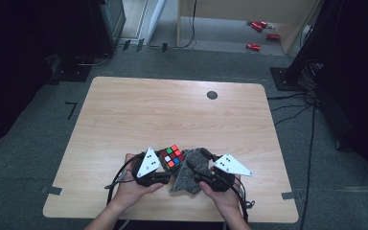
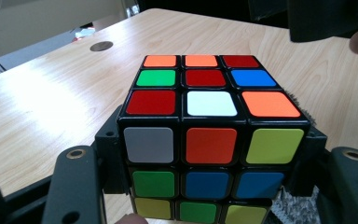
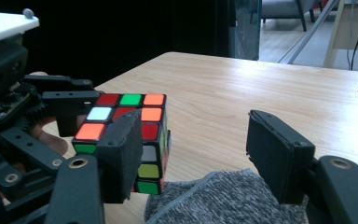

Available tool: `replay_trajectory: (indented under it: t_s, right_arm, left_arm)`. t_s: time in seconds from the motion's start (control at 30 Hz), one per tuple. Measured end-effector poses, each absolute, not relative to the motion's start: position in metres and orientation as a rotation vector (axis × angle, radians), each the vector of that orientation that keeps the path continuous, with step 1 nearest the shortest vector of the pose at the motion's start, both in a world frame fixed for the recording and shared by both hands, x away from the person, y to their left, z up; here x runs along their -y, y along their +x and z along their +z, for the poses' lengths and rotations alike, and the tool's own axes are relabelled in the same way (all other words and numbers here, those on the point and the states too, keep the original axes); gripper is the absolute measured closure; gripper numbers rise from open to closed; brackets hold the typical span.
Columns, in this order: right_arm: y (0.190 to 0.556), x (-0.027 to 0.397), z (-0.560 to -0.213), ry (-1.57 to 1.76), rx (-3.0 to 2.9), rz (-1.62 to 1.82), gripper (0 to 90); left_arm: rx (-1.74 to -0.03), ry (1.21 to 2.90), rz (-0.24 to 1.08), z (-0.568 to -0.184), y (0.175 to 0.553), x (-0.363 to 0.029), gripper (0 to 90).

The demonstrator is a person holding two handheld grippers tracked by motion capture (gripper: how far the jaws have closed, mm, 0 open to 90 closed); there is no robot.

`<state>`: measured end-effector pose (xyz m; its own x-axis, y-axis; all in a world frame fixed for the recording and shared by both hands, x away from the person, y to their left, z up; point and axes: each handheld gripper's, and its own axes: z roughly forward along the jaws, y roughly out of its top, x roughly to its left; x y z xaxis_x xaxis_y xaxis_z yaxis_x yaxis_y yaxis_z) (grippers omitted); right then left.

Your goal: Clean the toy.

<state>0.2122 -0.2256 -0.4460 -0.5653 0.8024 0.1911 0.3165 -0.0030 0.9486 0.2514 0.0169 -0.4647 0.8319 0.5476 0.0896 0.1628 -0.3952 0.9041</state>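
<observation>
Left tool [image 1: 159, 168] clamped on the cube [image 1: 172, 156] at the bench's [image 1: 172, 115] near edge, right tool [image 3: 193, 154] apart over the grey cloth [image 1: 188, 175]; keep left squeeze steady, grab cloth square before wiping.

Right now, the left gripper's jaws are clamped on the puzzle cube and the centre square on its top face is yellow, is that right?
Not quite: the left gripper does hold the puzzle cube, but the left gripper view shows the top face's centre square is red, not yellow.
</observation>
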Motion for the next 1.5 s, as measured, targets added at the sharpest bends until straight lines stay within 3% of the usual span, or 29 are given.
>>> replay_trajectory:
  t_s: [0.77,1.13,1.5]
  right_arm:
    - [0.212,0.212,-0.445,1.153,-1.93,1.625,29.8]
    - [0.215,0.193,-0.453,1.2,-2.021,1.593,22.1]
    - [0.219,0.186,-0.462,1.305,-2.073,1.533,24.8]
  left_arm:
    - [-0.486,1.994,0.489,-0.469,0.248,-0.01,34.9]
    - [-0.377,2.028,0.598,-0.47,0.237,0.002,34.9]
    - [-0.249,2.043,0.75,-0.473,0.223,0.013,34.8]
